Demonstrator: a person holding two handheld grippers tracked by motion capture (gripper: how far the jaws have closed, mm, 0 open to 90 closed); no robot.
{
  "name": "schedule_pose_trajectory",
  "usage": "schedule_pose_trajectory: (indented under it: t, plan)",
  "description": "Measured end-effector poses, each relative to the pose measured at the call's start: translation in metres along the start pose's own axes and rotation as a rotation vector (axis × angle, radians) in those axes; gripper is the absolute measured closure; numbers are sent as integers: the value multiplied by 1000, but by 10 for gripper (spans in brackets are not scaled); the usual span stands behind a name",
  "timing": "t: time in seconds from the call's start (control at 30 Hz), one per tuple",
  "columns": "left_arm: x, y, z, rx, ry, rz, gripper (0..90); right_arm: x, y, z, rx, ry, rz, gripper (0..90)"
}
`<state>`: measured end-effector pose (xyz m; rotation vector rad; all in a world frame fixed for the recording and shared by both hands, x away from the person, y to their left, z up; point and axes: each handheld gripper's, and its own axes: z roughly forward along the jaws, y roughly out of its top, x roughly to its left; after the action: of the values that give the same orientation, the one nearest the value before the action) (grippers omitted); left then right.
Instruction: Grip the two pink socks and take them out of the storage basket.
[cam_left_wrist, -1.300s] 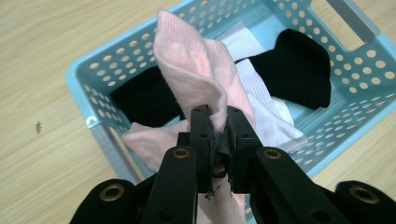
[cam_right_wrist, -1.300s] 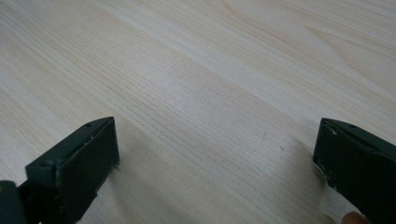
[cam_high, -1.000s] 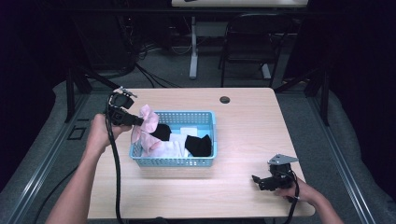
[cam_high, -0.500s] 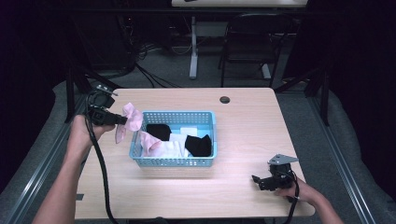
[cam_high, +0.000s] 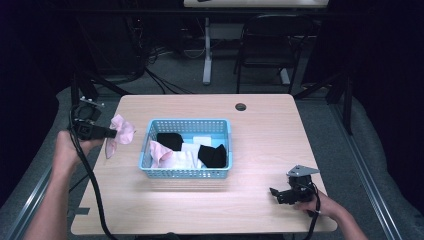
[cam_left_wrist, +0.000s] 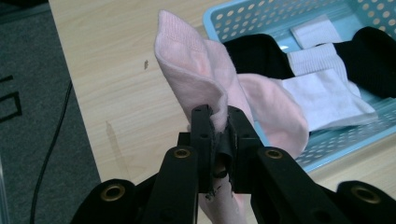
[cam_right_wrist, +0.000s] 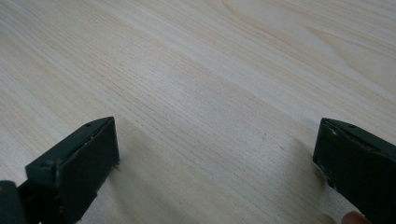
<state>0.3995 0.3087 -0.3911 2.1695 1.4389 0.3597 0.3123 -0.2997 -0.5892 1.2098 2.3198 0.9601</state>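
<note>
My left gripper (cam_high: 109, 133) (cam_left_wrist: 218, 122) is shut on a pink sock (cam_high: 120, 132) (cam_left_wrist: 191, 70), holding it in the air over the table's left edge, left of the blue basket (cam_high: 185, 172) (cam_left_wrist: 243, 16). A second pink sock (cam_high: 159, 151) (cam_left_wrist: 275, 116) drapes over the basket's left front corner. Black socks (cam_high: 212, 155) (cam_left_wrist: 259, 53) and white socks (cam_high: 192, 147) (cam_left_wrist: 327, 95) lie in the basket. My right gripper (cam_high: 274, 192) (cam_right_wrist: 215, 158) rests low at the table's front right, jaws wide open over bare wood.
The wooden table (cam_high: 260, 125) has a round cable hole (cam_high: 240, 106) at the back. A black cable (cam_high: 92, 185) trails from the left gripper down the table's left side. A chair (cam_high: 262, 50) and table leg stand behind on the grey floor.
My left gripper has pulled the pink sock up out of the basket and carried it left, past the basket's rim to the table's left edge. The right gripper has stayed put.
</note>
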Motion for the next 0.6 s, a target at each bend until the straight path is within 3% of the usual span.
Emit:
schedule_pose_trajectory:
  t: [0.27, 0.6]
  plan:
    - [20, -19, 12, 20, 1, -62, 833, 0, 0, 0, -1, -1, 3, 0]
    - [28, -38, 37, 65, 8, -89, 832, 0, 0, 0, -3, -3, 1, 0]
